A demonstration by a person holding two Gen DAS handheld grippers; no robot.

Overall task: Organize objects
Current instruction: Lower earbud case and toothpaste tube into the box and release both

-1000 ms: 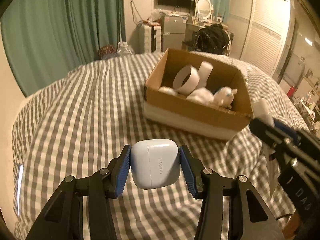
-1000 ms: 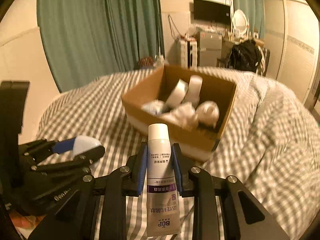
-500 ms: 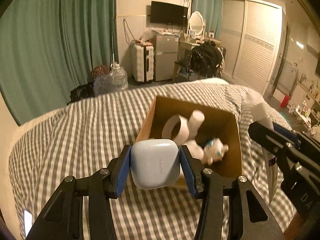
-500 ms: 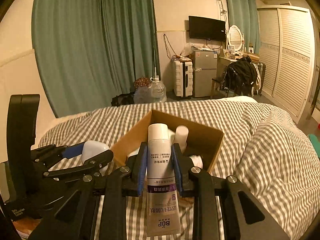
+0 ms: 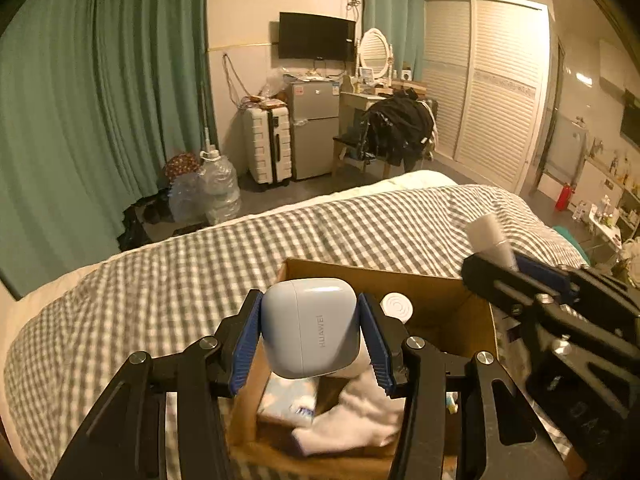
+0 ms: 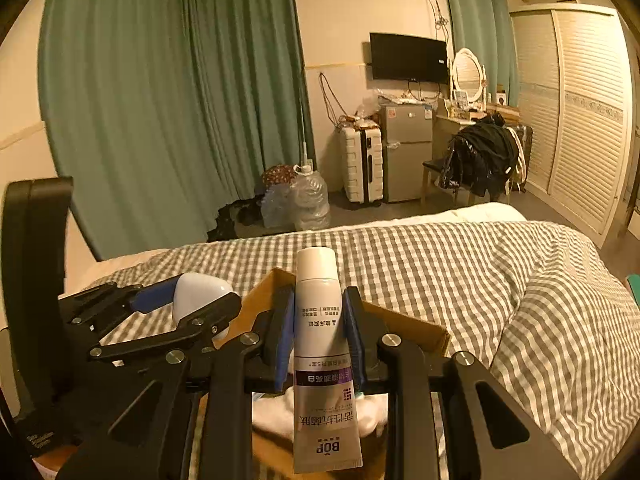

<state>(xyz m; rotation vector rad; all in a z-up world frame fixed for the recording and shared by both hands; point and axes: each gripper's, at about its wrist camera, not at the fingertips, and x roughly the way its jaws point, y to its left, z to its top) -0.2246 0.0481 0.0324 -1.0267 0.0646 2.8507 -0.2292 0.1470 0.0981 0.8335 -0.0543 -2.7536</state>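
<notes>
My left gripper (image 5: 310,334) is shut on a white HUAWEI earbud case (image 5: 310,326) and holds it over the open cardboard box (image 5: 436,284) on the checked bed. My right gripper (image 6: 318,328) is shut on a white BOP tube (image 6: 322,364), cap forward, also over the box (image 6: 404,326). Inside the box lie a white cloth (image 5: 360,416), a light blue packet (image 5: 290,398) and a white round-ended item (image 5: 397,307). The right gripper shows at the right of the left wrist view (image 5: 560,312); the left gripper with its case (image 6: 200,300) shows in the right wrist view.
The grey-and-white checked bedspread (image 5: 160,300) surrounds the box. Beyond the bed's far edge stand water bottles (image 5: 218,188), a white suitcase (image 5: 268,144), a small fridge (image 5: 314,128), a chair with black clothes (image 5: 400,128) and green curtains (image 5: 100,100).
Both grippers have moved forward and over the box, each still holding its item. The box now lies directly under the fingers instead of ahead of them.
</notes>
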